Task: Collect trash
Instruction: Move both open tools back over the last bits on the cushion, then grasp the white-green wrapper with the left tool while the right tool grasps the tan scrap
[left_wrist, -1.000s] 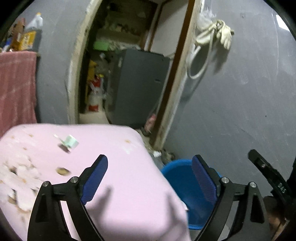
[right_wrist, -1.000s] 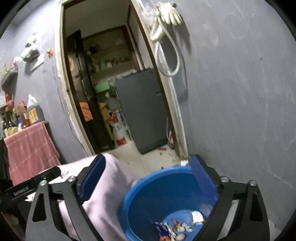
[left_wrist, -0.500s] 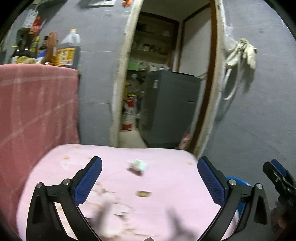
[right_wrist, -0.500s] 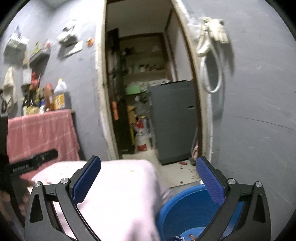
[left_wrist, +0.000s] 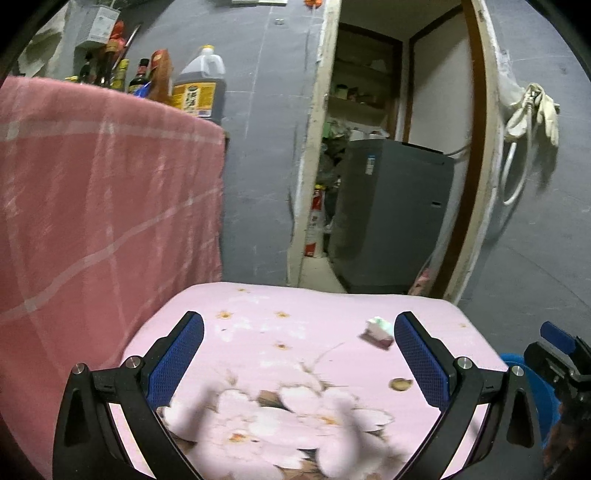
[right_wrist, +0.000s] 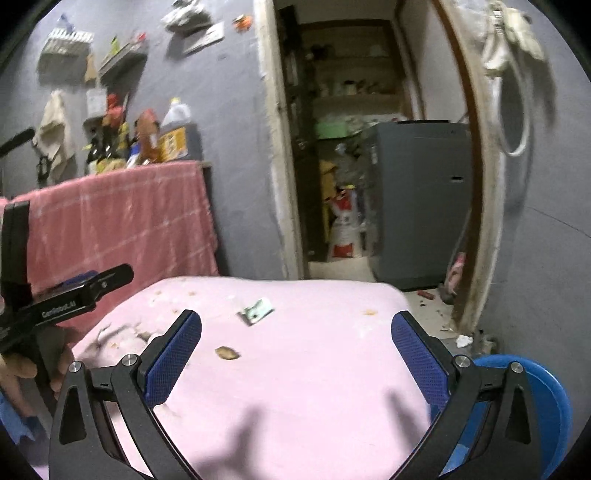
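Note:
A small white and green wrapper (left_wrist: 378, 328) lies on the pink flowered cloth (left_wrist: 280, 354), near my left gripper's right finger. It also shows in the right wrist view (right_wrist: 256, 311). A brown scrap (left_wrist: 400, 384) lies nearer on the cloth, also seen in the right wrist view (right_wrist: 226, 353). My left gripper (left_wrist: 299, 363) is open and empty above the cloth. My right gripper (right_wrist: 295, 363) is open and empty above the cloth. A blue basin (right_wrist: 532, 406) sits on the floor at the right edge of the cloth.
A red checked cloth (left_wrist: 96, 206) hangs at the left with bottles (left_wrist: 197, 88) behind it. A doorway with a grey appliance (left_wrist: 391, 218) is straight ahead. Gloves and a hose (left_wrist: 528, 118) hang on the grey wall at the right.
Both grippers have swung left, away from the blue basin and over the pink cloth. The wrapper and scrap now lie between the right gripper's fingers in its view.

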